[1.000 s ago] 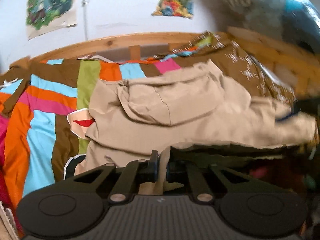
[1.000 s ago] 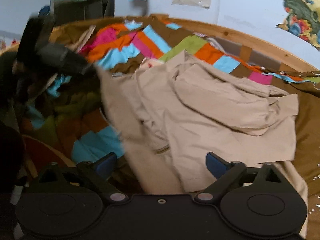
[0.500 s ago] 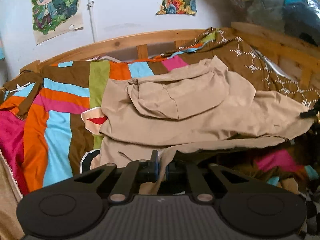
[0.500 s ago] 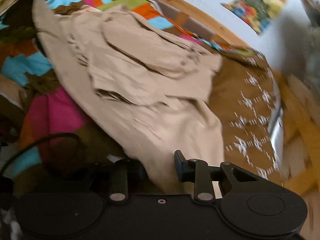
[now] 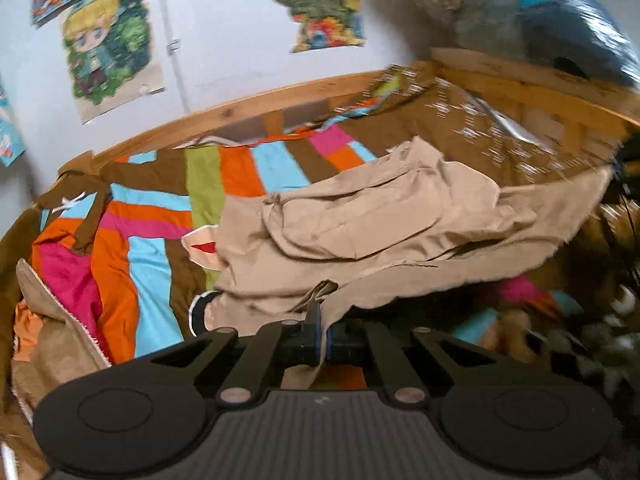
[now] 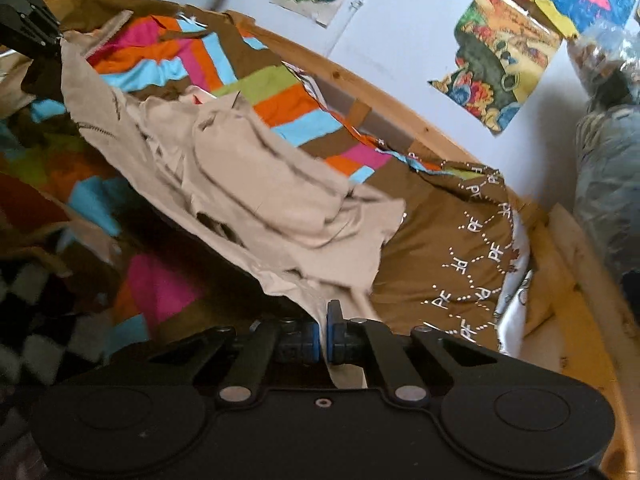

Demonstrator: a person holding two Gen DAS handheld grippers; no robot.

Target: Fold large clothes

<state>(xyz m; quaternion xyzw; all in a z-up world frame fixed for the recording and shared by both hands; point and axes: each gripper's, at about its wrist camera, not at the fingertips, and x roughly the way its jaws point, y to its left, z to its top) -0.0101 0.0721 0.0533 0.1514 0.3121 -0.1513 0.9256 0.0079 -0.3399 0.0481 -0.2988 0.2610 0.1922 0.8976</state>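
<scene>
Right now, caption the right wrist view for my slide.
Right gripper shut on beige garment over striped bedspread.

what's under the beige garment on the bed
The beige garment lies on a striped patchwork blanket, with a brown patterned cover at one side. What lies beneath its middle is hidden.

My left gripper (image 5: 320, 328) has its fingers pressed together, pinching cloth. My right gripper (image 6: 323, 332) matches it, fingers clamped on cloth; both point toward the wall.
</scene>
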